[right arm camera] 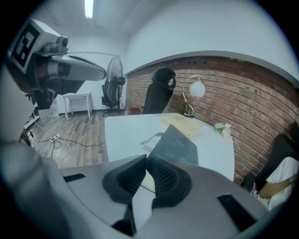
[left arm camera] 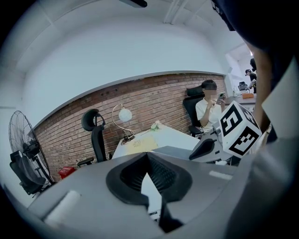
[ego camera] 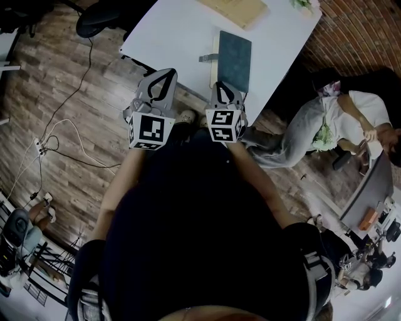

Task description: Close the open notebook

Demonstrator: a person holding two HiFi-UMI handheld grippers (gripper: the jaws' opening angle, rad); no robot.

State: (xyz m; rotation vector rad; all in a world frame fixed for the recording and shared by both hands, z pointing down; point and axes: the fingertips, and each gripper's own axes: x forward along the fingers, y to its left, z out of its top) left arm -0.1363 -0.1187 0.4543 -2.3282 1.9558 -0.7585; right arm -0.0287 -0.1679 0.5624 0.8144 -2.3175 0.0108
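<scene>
I read the left gripper (left arm camera: 148, 155) with its jaws closed tip to tip and nothing between them; the right gripper (right arm camera: 145, 158) likewise, jaws together and empty; both are held side by side at the near edge of the white table (ego camera: 175, 31); the notebook (ego camera: 233, 57) lies on that table just beyond the right gripper, dark cover uppermost, a pale page showing along its left side.

White table (ego camera: 175, 31) with dark notebook (ego camera: 234, 53), tan pad (ego camera: 237, 9)
</scene>
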